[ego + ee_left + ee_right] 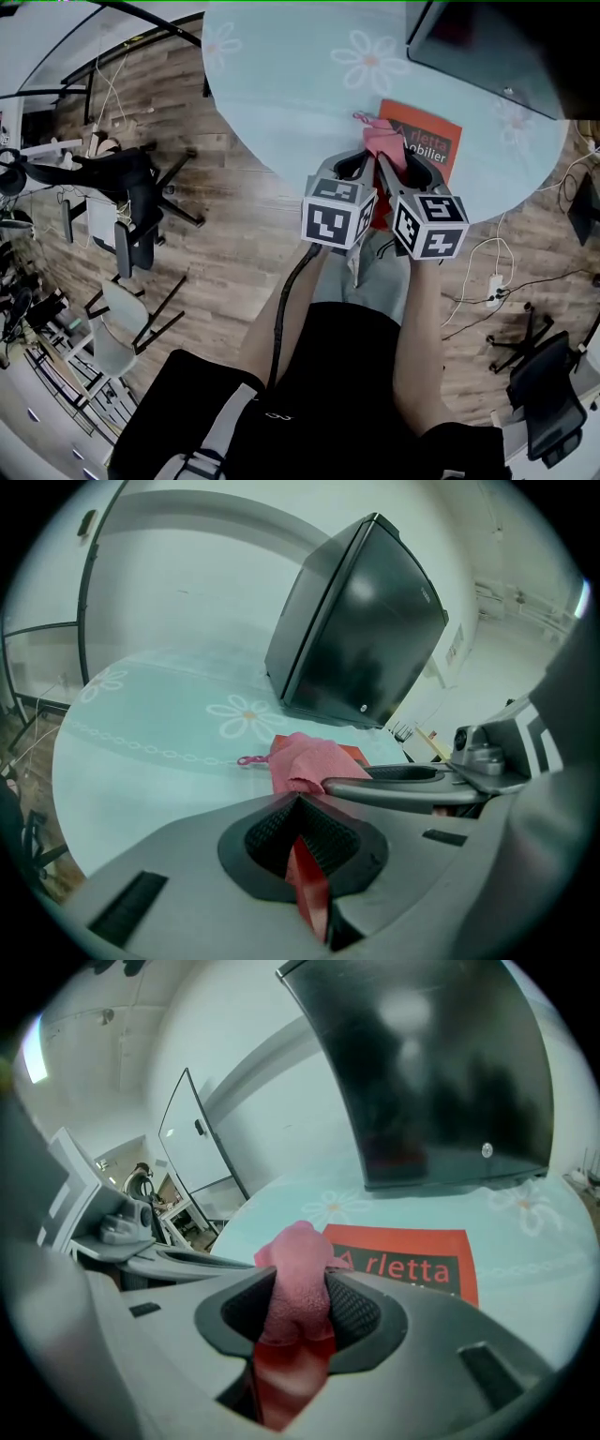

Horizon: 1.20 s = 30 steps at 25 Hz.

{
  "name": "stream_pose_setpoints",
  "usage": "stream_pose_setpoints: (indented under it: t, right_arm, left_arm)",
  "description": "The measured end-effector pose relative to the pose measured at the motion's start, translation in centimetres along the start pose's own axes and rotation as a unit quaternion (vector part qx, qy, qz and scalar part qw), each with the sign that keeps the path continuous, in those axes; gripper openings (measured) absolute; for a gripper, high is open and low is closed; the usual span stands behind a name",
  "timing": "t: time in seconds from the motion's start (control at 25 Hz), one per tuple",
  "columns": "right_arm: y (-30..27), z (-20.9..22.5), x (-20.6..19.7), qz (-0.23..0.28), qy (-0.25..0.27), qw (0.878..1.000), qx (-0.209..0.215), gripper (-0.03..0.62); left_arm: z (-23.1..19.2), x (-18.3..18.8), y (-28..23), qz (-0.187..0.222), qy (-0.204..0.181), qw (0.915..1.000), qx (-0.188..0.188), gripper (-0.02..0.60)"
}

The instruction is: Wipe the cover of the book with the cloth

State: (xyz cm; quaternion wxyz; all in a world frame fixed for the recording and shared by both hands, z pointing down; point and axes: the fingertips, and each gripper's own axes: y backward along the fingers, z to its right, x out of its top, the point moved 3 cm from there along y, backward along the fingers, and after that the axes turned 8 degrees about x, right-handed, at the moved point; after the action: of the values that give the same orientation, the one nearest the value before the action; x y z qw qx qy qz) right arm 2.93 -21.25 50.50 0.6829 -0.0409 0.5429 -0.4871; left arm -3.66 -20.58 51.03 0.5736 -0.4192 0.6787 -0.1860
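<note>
The red book (429,141) lay flat on the flower-printed tablecloth (281,84), on the person's side of the black monitor (487,47) and apart from it. Its cover faced up and its white title lettering was partly readable in the right gripper view.

The left gripper (354,169) had its jaws drawn together on a thin red strip. This looked to be the edge of the book farthest from the monitor. That hold probably served to pin the book so it would not slide on the smooth cloth during rubbing.

The right gripper (398,169) was clamped on the pink cloth (386,142). The cloth was bunched between the ribbed pads, with a rounded wad sticking out past the jaw tips towards the monitor. Gripping it bunched likely gave a soft pad to press down with, keeping the hard jaws off the cover.

In the head view the wad sat over the book's corner away from the monitor, beside the left gripper. No view showed for certain whether it touched the cover. Most of the cover, on the monitor side of the cloth, lay bare, so the wiping seemed to be at or near its start.
</note>
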Motion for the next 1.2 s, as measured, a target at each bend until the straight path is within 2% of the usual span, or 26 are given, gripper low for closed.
stream_pose_setpoints:
  t: [0.88, 1.2]
  right_arm:
    - [7.2, 6.6, -2.3, 0.042, -0.069, 0.993, -0.080, 0.164]
    - [9.5, 8.4, -3.3, 0.016, -0.079, 0.989, -0.124, 0.164]
  left_arm:
    - [9.4, -0.2, -3.6, -0.038, -0.090, 0.9926, -0.073, 0.012]
    - [12.2, -0.8, -4.2, -0.051, -0.102, 0.9879, -0.106, 0.012]
